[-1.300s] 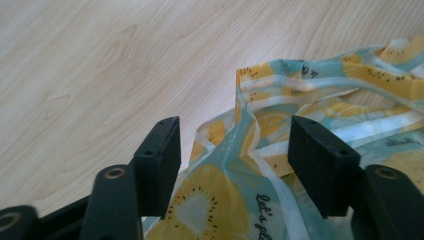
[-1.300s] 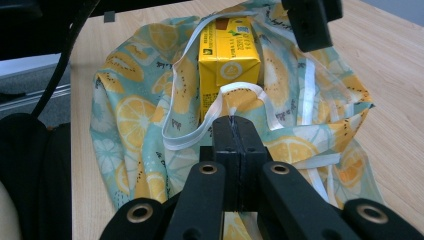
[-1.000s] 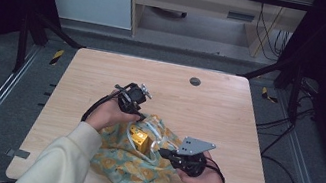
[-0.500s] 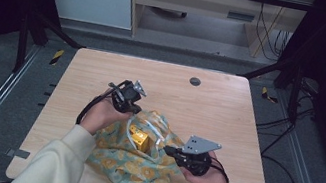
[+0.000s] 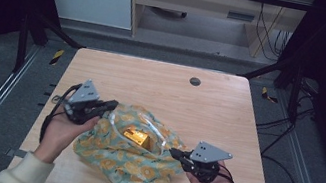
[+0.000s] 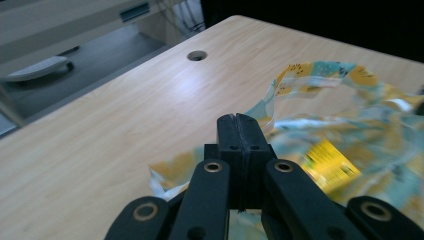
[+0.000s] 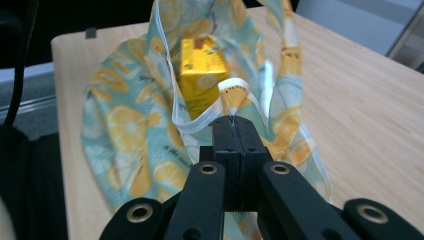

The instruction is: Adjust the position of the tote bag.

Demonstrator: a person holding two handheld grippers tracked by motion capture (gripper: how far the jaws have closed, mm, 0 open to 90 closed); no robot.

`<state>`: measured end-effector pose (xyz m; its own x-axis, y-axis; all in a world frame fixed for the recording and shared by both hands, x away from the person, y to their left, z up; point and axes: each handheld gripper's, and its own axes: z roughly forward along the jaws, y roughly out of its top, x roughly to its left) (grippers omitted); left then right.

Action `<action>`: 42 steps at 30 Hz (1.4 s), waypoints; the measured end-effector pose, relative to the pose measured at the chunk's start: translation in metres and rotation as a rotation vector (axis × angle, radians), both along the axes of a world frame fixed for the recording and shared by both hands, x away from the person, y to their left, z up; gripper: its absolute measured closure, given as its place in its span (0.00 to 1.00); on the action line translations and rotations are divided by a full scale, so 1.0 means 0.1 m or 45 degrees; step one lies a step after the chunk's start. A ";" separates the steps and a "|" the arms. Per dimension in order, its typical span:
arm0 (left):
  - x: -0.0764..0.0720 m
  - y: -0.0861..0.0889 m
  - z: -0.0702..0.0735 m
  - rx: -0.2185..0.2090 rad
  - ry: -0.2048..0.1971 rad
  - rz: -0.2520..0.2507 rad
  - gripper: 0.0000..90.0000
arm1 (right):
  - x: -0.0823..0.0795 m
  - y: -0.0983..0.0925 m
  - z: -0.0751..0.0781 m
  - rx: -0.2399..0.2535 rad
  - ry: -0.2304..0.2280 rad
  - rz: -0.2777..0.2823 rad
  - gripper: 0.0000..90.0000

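Note:
A cloth bag (image 5: 137, 166) printed with lemons lies on the near half of the wooden table (image 5: 161, 88), its mouth stretched wide. Inside it is a yellow carton (image 5: 136, 136). My left gripper (image 5: 111, 106) is shut on the bag's left rim; in the left gripper view the jaws (image 6: 239, 120) are pressed together with the cloth (image 6: 350, 125) running under them. My right gripper (image 5: 174, 152) is shut on the white-trimmed right rim. In the right gripper view its tip (image 7: 233, 122) pinches that edge, with the carton (image 7: 202, 75) just beyond in the bag (image 7: 125, 125).
A round cable hole (image 5: 195, 81) sits in the far middle of the table. Black frame posts stand at both far corners, and a desk and cabinet stand on the floor behind. Bare wood lies beyond the bag.
My left gripper has swung left and nearer, away from the far side of the bag. The bag's mouth now gapes wider. My right gripper has shifted slightly.

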<state>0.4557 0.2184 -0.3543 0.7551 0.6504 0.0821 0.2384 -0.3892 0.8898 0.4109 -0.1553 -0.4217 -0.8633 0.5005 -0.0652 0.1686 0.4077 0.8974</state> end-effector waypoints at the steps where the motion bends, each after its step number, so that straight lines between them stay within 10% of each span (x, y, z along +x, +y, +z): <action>1: -0.07 0.07 -0.05 -0.026 0.006 -0.015 1.00 | -0.03 0.01 -0.01 -0.014 0.001 0.012 1.00; 8: -0.36 0.32 -0.47 -0.020 0.094 -0.131 1.00 | -0.05 0.06 -0.15 -0.086 0.052 0.052 1.00; 21: -0.45 0.18 -1.03 0.444 0.235 -0.338 1.00 | 0.00 0.07 -0.44 -0.262 0.175 0.122 1.00; 25: -0.44 0.14 -1.12 0.579 0.243 -0.318 1.00 | 0.03 0.08 -0.50 -0.299 0.222 0.120 1.00; 31: -0.42 0.13 -1.19 0.623 0.246 -0.305 1.00 | 0.02 0.13 -0.52 -0.325 0.233 0.140 0.97; 42: -0.42 0.22 -1.12 0.571 0.233 -0.269 1.00 | 0.08 0.06 -0.02 -0.163 0.156 0.109 0.45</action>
<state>0.4136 0.2407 -0.4663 0.8942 0.4134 0.1717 0.2494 -0.7787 0.5757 0.4189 -0.1490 -0.4237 -0.9076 0.4195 -0.0155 0.2332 0.5346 0.8123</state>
